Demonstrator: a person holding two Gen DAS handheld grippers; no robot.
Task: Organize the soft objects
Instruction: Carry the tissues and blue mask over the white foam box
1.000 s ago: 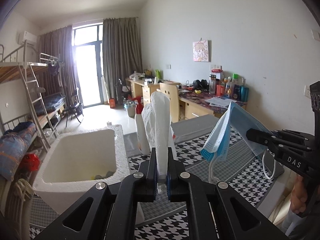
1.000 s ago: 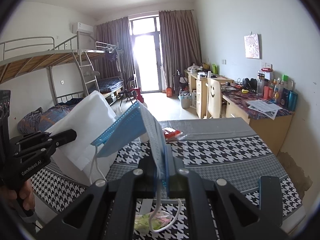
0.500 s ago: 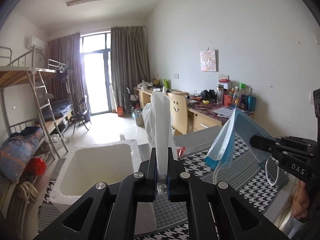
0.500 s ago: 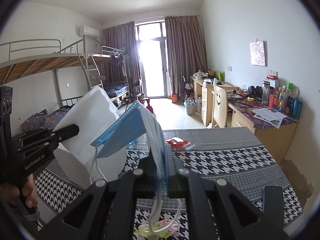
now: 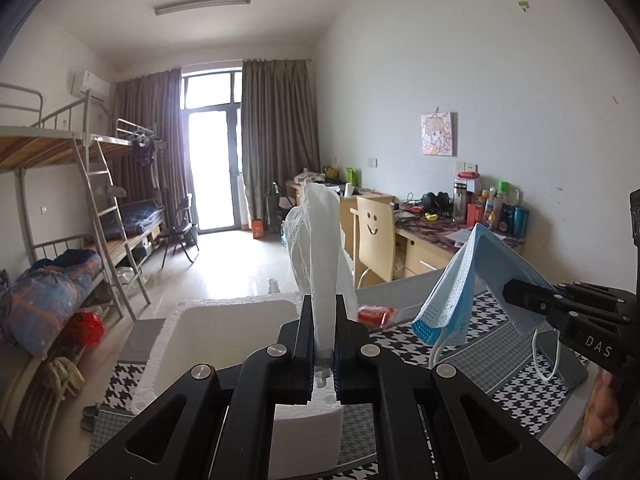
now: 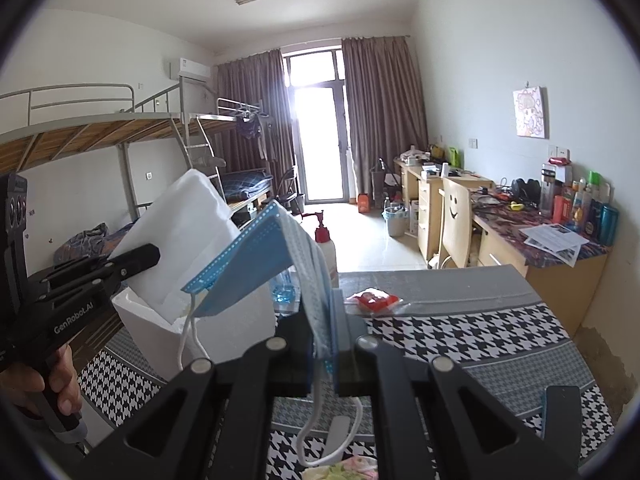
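In the left wrist view, the left gripper (image 5: 323,336) has its fingers clamped on a white mask (image 5: 320,248) held upright above the foam box (image 5: 224,320) at the desk's (image 5: 472,356) left edge. In the right wrist view, the right gripper (image 6: 322,344) has its fingers closed on a blue mask (image 6: 276,256), draped above the desk's near edge, beside the white mask.

Daylight entered through the tall glass balcony door (image 5: 212,164) at the far end of the room, blown out to white in both views, with a bright sheen on the pale tiled floor (image 5: 236,268) before it. The long ceiling tube lamp (image 5: 203,4) appeared unlit. The rest was evenly, softly lit, with faint shadows. Both fisheye pictures bent straight walls strongly and ended in black corners. Focus was sharp; no motion blur showed.
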